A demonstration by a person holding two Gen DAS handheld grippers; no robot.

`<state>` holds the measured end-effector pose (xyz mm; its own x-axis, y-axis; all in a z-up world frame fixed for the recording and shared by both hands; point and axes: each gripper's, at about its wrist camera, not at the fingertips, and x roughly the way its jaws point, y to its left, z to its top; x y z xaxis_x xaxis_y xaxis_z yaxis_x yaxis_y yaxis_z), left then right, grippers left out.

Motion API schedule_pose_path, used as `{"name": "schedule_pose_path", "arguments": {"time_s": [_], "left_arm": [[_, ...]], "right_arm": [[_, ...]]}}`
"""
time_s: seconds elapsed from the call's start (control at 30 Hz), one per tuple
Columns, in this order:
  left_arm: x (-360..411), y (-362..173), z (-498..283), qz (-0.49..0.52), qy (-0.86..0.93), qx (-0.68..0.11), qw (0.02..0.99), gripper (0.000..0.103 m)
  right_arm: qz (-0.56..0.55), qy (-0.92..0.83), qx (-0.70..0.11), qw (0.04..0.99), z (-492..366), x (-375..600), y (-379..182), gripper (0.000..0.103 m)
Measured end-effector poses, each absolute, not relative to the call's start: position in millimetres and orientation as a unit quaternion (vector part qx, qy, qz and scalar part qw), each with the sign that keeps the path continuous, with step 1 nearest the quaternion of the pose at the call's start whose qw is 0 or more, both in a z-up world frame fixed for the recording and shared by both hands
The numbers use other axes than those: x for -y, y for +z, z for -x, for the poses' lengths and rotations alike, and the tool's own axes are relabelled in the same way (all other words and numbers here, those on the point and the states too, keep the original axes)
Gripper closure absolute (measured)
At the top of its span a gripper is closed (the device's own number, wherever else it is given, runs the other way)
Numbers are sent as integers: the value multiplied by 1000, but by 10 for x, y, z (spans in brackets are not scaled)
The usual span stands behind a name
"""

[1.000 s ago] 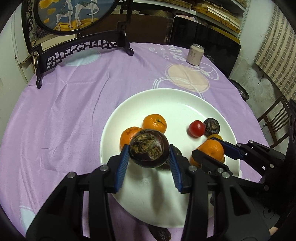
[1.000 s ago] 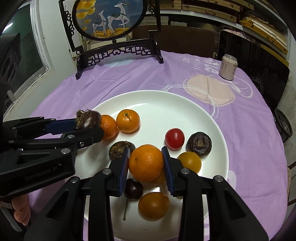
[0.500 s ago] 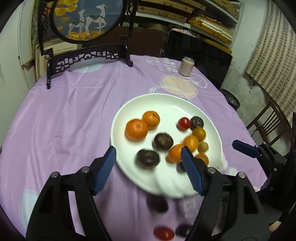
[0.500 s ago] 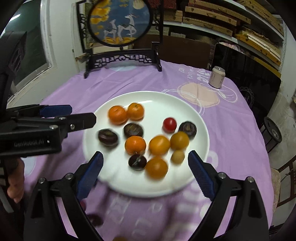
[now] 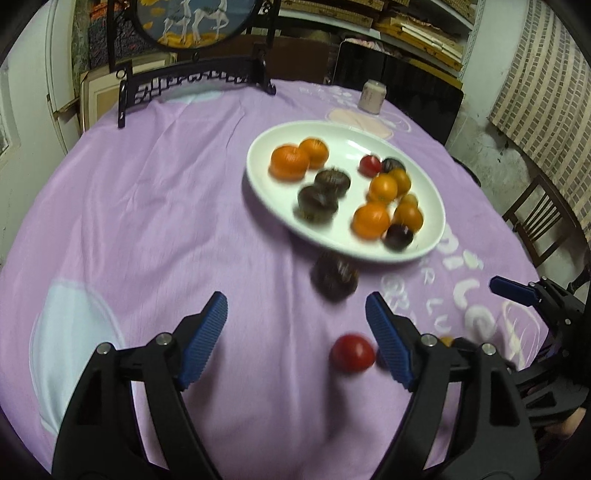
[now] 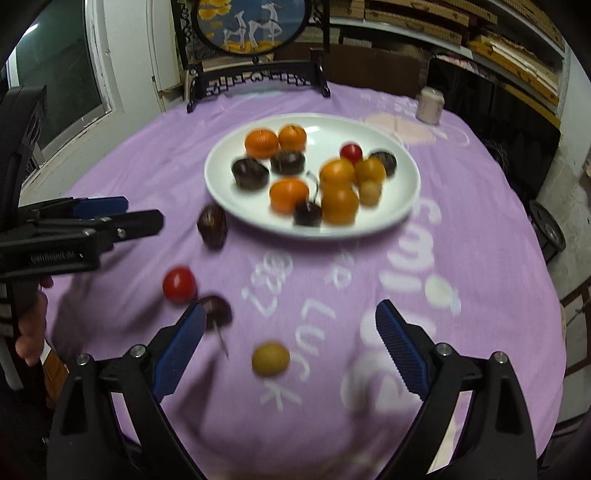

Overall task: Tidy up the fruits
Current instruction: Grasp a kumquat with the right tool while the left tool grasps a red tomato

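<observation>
A white plate (image 5: 343, 144) holds several oranges, dark round fruits and a red tomato, all motion-blurred. On the purple cloth in front of the plate lie a dark fruit (image 5: 334, 277) and a red tomato (image 5: 351, 352). My left gripper (image 5: 295, 299) hangs above the cloth, jaws opening, nothing between them. The right wrist view shows the plate (image 6: 402, 162), the dark fruit (image 6: 212, 225), the tomato (image 6: 180, 285), a stemmed dark cherry (image 6: 218, 310) and a small yellow fruit (image 6: 270, 359). My right gripper (image 6: 291, 306) is open and empty just above the yellow fruit.
A pale can (image 5: 373, 96) stands behind the plate. A black carved stand with a round deer picture (image 6: 255, 22) occupies the table's far edge. A wooden chair (image 5: 543, 221) is off the right side. A hand (image 6: 31, 332) holds the left gripper's handle.
Both grippers let go, the left of a dark fruit and the right of an orange, opened wide and drew back from the plate. Loose fruits on the cloth came into view.
</observation>
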<state>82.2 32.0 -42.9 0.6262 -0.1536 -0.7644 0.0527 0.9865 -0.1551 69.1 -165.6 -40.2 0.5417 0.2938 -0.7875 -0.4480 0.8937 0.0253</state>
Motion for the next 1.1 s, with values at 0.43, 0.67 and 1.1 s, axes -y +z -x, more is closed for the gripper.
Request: {"name": "schedule_pose_path", "arguments": {"time_s": [0.43, 0.67, 1.1], "left_arm": [[-250, -681, -561, 34, -78, -454, 887, 23], [-102, -741, -557, 16, -99, -458, 883, 23], [185, -873, -780, -39, -77, -451, 888, 42]], "right_arm": [[90, 229, -454, 856, -620, 1609, -765, 69], [84, 228, -447, 861, -562, 1667, -686, 76], [49, 232, -458, 857, -564, 1823, -742, 76]]}}
